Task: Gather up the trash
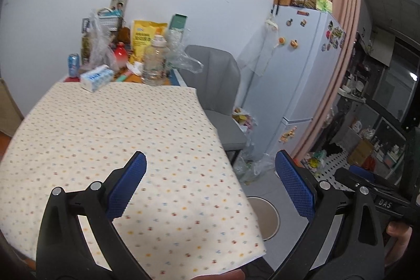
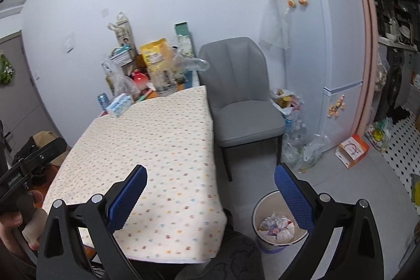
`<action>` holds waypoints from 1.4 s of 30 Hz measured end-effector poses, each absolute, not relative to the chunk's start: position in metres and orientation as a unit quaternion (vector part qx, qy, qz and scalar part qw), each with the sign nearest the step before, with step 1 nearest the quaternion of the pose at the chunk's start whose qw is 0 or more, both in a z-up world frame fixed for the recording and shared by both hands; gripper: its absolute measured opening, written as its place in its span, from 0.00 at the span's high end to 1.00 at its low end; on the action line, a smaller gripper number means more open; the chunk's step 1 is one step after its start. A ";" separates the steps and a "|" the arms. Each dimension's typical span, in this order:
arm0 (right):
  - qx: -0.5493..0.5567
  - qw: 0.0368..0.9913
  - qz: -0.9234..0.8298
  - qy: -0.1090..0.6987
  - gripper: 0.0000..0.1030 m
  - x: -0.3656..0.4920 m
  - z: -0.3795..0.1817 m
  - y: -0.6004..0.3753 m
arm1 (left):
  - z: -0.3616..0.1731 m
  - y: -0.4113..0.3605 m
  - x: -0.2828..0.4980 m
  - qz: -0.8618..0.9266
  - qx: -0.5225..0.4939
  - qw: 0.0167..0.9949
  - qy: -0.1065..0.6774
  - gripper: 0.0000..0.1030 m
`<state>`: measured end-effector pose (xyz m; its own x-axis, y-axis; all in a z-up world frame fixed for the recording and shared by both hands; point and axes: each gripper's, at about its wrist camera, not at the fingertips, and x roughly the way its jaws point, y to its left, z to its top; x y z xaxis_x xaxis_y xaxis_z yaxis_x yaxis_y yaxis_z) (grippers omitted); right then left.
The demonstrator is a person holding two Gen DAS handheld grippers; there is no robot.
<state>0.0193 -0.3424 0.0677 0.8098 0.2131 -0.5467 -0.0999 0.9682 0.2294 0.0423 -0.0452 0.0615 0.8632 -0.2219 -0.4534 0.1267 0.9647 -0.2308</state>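
1. Presently, both the left hand-held gripper and the right hand-held gripper are held spread, empty.
2. Trash is seen in the bin, beside the tabletop.
3. Remaining trash should be sought before closing.

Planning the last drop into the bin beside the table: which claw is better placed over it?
Right, probably. In its view the trash bin sits directly under the open right claw, crumpled wrappers visible inside. The open left claw hovers mostly over the tablecloth, only glimpsing the bin's rim.
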 end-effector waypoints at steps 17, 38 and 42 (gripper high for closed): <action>0.068 0.953 0.115 0.273 0.07 -0.010 0.093 -0.305 | 0.088 -0.019 0.004 -0.049 -0.092 0.971 0.216 0.06; 0.072 0.952 0.119 0.273 0.07 -0.016 0.091 -0.306 | 0.091 -0.018 -0.003 -0.040 -0.094 0.971 0.216 0.06; 0.072 0.952 0.119 0.274 0.07 -0.016 0.091 -0.306 | 0.089 -0.017 -0.004 -0.038 -0.094 0.971 0.217 0.06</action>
